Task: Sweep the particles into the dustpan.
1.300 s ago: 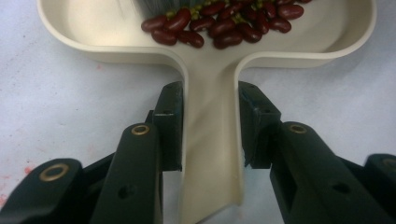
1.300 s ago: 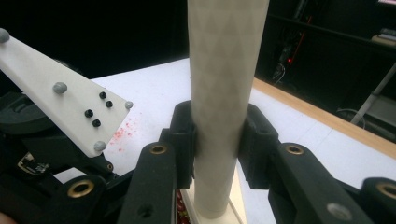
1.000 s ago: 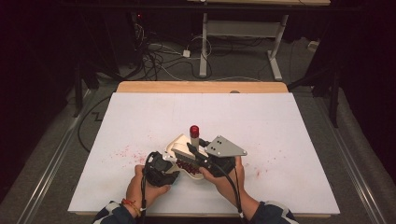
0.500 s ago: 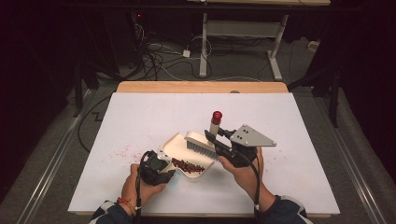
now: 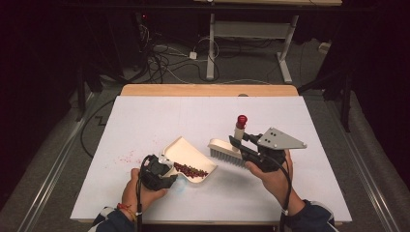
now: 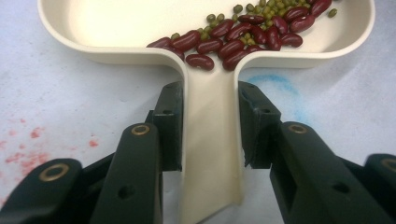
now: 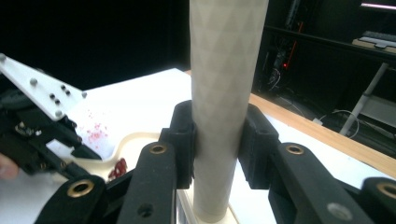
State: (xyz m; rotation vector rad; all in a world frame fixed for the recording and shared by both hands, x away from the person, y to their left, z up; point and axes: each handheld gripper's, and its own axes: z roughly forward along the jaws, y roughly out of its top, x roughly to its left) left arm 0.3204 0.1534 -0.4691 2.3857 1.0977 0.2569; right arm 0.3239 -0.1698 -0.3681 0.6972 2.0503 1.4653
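The left gripper (image 6: 208, 126) has its fingers (image 6: 169, 123) clamped on the handle of the cream dustpan (image 5: 186, 155), which lies on the counter (image 5: 145, 121) holding red beans (image 6: 233, 37). Just right of the dustpan, the right gripper (image 7: 218, 144) pinches the brush (image 5: 226, 149) by its upright handle.

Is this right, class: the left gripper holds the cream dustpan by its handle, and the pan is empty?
Not quite. The left gripper does hold the dustpan by its handle, but the pan is not empty: red kidney beans and small green beans lie in it. The left gripper view shows this best.
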